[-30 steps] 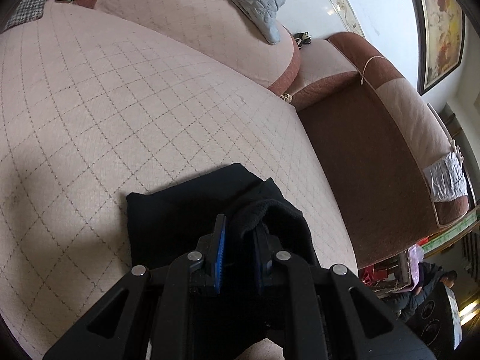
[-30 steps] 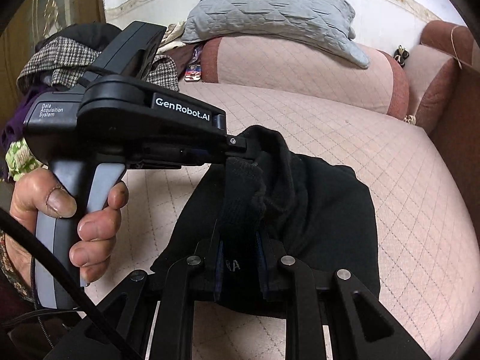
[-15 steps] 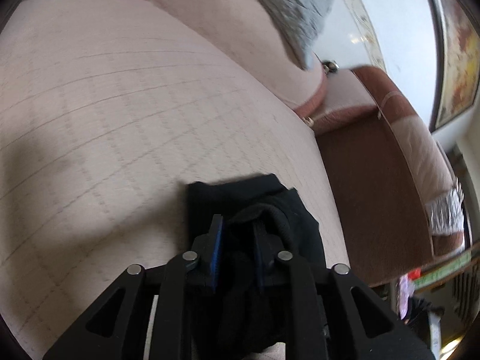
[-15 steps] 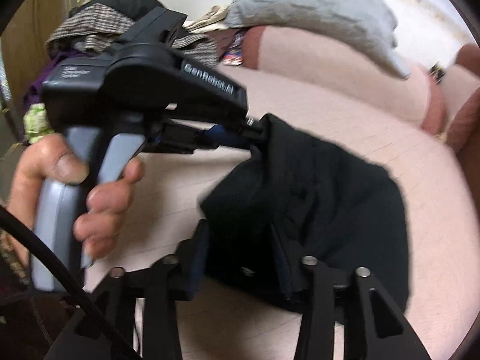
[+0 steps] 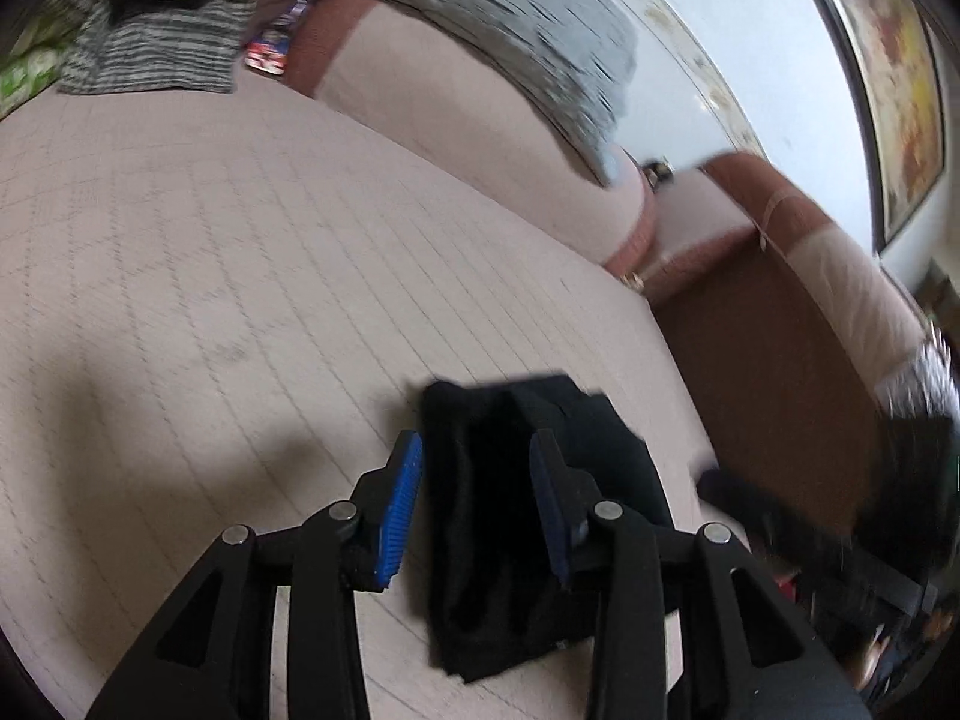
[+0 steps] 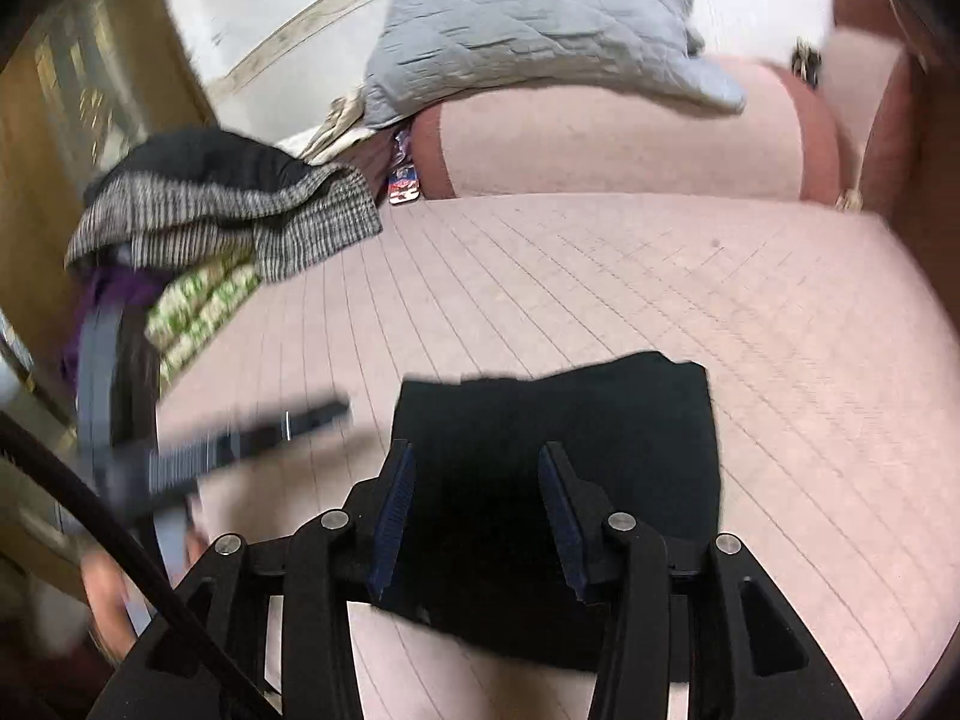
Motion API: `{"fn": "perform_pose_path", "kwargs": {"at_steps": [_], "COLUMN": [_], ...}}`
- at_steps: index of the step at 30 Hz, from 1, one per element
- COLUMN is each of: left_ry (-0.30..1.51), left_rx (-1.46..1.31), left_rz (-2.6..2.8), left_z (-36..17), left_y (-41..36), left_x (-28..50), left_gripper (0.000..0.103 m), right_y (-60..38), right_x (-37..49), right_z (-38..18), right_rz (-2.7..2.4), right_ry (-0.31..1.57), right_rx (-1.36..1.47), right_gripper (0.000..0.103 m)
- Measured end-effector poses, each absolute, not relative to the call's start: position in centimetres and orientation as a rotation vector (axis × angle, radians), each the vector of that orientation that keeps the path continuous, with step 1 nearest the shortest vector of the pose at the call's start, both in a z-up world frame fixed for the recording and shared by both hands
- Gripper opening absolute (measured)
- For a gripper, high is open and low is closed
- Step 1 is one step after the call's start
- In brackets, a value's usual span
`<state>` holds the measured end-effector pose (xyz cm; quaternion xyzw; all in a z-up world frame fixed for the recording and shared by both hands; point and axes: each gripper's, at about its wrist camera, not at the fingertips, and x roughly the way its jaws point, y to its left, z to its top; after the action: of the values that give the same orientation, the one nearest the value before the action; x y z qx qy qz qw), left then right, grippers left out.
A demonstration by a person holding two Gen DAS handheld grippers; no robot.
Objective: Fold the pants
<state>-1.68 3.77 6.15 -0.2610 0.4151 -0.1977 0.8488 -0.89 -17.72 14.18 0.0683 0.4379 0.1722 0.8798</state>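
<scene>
A: What carries it all?
B: A pink quilted sofa point(image 6: 630, 276). A grey pillow point(image 6: 540, 18) lies on its backrest, and a heap of clothes point(image 6: 228, 210) sits at the far left corner of the seat.

A: And the pants?
B: The black pants point(image 6: 576, 432) lie folded into a flat packet near the seat's front edge, nothing pressing on them.

A: The left tool?
B: The left tool point(image 5: 474, 504) has just been opening. Its blue pads stand apart above the pants point(image 5: 528, 516), clear of the cloth.

A: The right one?
B: The right tool point(image 6: 474, 510) stands open too, though its jaws have just narrowed a little; the pants show between them, ungripped
</scene>
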Motion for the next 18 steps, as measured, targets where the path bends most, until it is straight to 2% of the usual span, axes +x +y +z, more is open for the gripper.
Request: {"fn": "perform_pose_path", "kwargs": {"at_steps": [2,6,11,15,18], "left_ry": [0.908,0.997,1.008,1.014,1.012], "left_rx": [-0.524,-0.479,-0.424,-0.462,-0.475], "left_rz": [-0.442,-0.454,-0.441,-0.457,-0.468], "left_z": [5.2,2.7,1.6,1.2,1.0], "left_y": [2.9,1.2,0.3,1.1,1.6], "left_x": [-2.1,-2.3,-2.5,-2.0,-2.1], "left_gripper": [0.035,0.035,0.035,0.038,0.041], "right_y": [-17.2,-15.0,-14.2,-14.1,-15.1], "right_x": [1.7,6.9,10.1,11.4,10.9], "right_z": [13.1,9.2,4.2,3.6,5.7], "right_rz": [0.389,0.439,0.412,0.396,0.410], "right_ry": [0.973,1.137,1.268,1.295,1.218], "right_rx": [0.203,0.321,0.458,0.517,0.518], "right_gripper": [0.037,0.038,0.038,0.039,0.041]}}
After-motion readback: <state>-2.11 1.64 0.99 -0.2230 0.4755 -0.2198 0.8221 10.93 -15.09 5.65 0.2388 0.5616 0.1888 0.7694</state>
